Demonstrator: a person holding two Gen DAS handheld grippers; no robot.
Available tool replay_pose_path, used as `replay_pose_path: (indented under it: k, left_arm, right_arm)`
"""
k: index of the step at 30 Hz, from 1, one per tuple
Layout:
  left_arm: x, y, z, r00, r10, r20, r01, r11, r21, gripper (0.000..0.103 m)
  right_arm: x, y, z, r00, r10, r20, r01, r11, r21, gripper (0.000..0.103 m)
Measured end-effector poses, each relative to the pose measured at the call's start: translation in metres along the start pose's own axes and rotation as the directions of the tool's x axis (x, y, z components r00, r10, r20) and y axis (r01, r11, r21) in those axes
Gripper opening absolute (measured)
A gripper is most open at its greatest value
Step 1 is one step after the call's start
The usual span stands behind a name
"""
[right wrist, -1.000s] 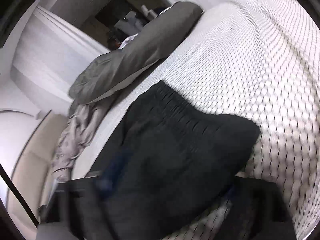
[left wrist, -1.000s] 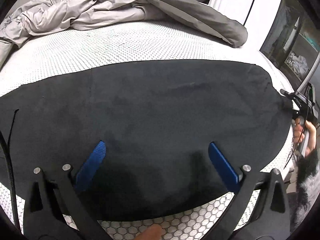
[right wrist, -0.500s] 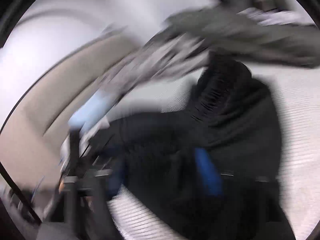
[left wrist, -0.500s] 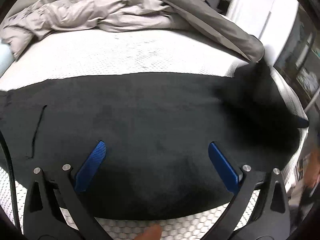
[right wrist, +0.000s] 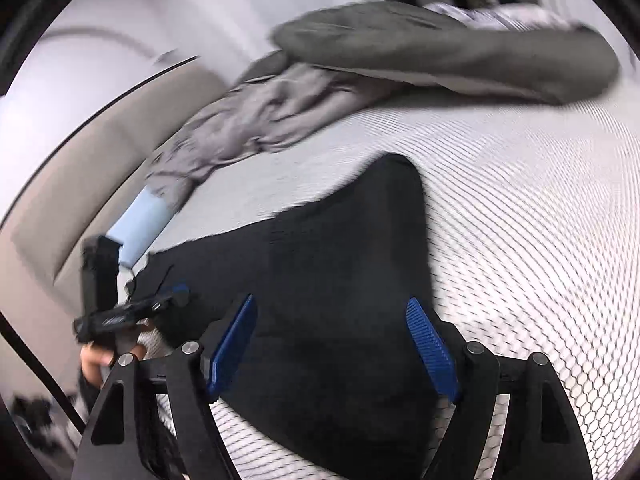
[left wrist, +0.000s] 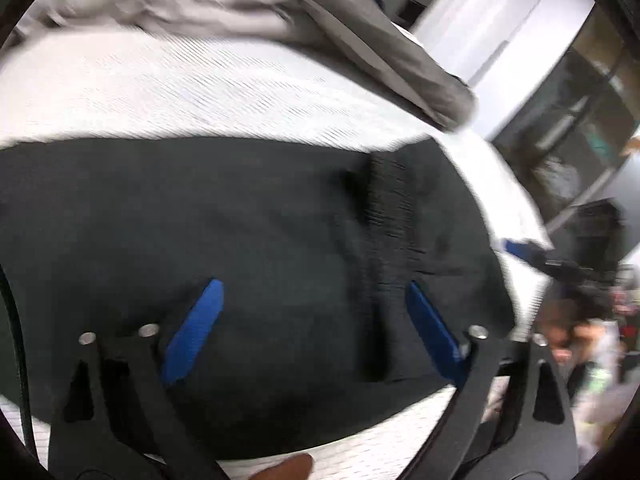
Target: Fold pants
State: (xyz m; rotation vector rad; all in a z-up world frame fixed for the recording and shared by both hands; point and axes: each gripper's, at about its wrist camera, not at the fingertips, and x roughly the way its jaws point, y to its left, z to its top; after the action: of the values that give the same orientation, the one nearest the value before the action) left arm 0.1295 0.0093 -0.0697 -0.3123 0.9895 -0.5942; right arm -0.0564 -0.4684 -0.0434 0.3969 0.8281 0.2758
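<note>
Two grippers over black pants [left wrist: 248,240] spread on a white hex-pattern mattress [left wrist: 200,88]. Left wrist view: pants fill the middle band of the frame, waistband end folded over at centre right, its ribbed elastic strip [left wrist: 390,240] running top to bottom. Left gripper [left wrist: 316,336] at lower centre, blue pads [left wrist: 192,332] spread apart and closing, cloth lying beneath the gap, not pinched between the pads. Fingertip of the person's hand [left wrist: 288,468] at bottom edge. Grey duvet [left wrist: 360,28] bunched along the upper part of the frame, blurred. Right gripper seen small at the right edge [left wrist: 532,254], just off the mattress corner. Right wrist view: pants [right wrist: 344,288] run from centre left to lower centre, folded corner peaking upper centre. Right gripper [right wrist: 332,344] at lower centre, blue pads [right wrist: 432,348] wide apart, nothing clamped, pants below the gap. Left gripper at left edge [right wrist: 128,312], its held hand [right wrist: 94,360] just below, touching or just above the pants' far end, cannot tell which. Light blue pillow [right wrist: 140,224] at left, just beyond the pants. Grey duvet [right wrist: 440,48] across the top, beige headboard [right wrist: 80,160] upper left. Both views motion-blurred.
</note>
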Motion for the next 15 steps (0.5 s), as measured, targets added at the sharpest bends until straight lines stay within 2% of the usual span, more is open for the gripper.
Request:
replay_pose_path:
  k: [1,3,4,7,8,9,10,13,15]
  left_arm:
    - [0.011,-0.002,0.001,0.998,-0.053,-0.036,0.053,0.998,-0.020,0.076]
    - [0.033,-0.005,0.003,0.985,-0.135,-0.106,0.128,0.990,-0.064,0.075]
    - [0.042,-0.004,0.003,0.979,-0.156,-0.131,0.146,0.986,-0.086,0.075]
    - [0.055,-0.001,0.006,0.970,-0.201,-0.139,0.182,0.974,-0.136,0.075]
    - [0.056,0.001,0.008,0.966,-0.220,-0.139,0.198,0.968,-0.155,0.074]
    - [0.058,0.003,0.010,0.960,-0.245,-0.135,0.219,0.958,-0.184,0.068]
    - [0.060,0.005,0.011,0.959,-0.254,-0.130,0.225,0.953,-0.202,0.054]
    - [0.065,0.006,0.011,0.964,-0.237,-0.119,0.205,0.950,-0.235,0.031]
    - [0.066,0.001,0.010,0.973,-0.209,-0.103,0.183,0.959,-0.219,0.022]
  right_arm:
    - [0.005,-0.006,-0.003,1.000,-0.001,-0.017,0.001,1.000,0.018,0.080]
    - [0.010,-0.014,-0.004,0.999,0.000,-0.039,0.002,0.999,0.037,0.080]
    - [0.017,-0.014,-0.005,0.999,0.003,-0.049,-0.001,0.999,0.039,0.080]
    - [0.030,-0.005,-0.007,0.998,0.000,-0.065,0.002,1.000,0.024,0.080]
    - [0.035,0.000,-0.002,0.998,-0.025,-0.062,0.027,0.999,0.032,0.080]
    - [0.037,0.000,-0.002,0.997,-0.029,-0.064,0.031,0.999,0.027,0.080]
    - [0.041,0.000,-0.002,0.997,-0.032,-0.070,0.034,0.999,0.026,0.080]
    - [0.055,0.004,0.001,0.996,-0.036,-0.085,0.039,0.999,0.032,0.080]
    - [0.064,0.005,0.002,0.995,-0.041,-0.095,0.045,0.998,0.034,0.080]
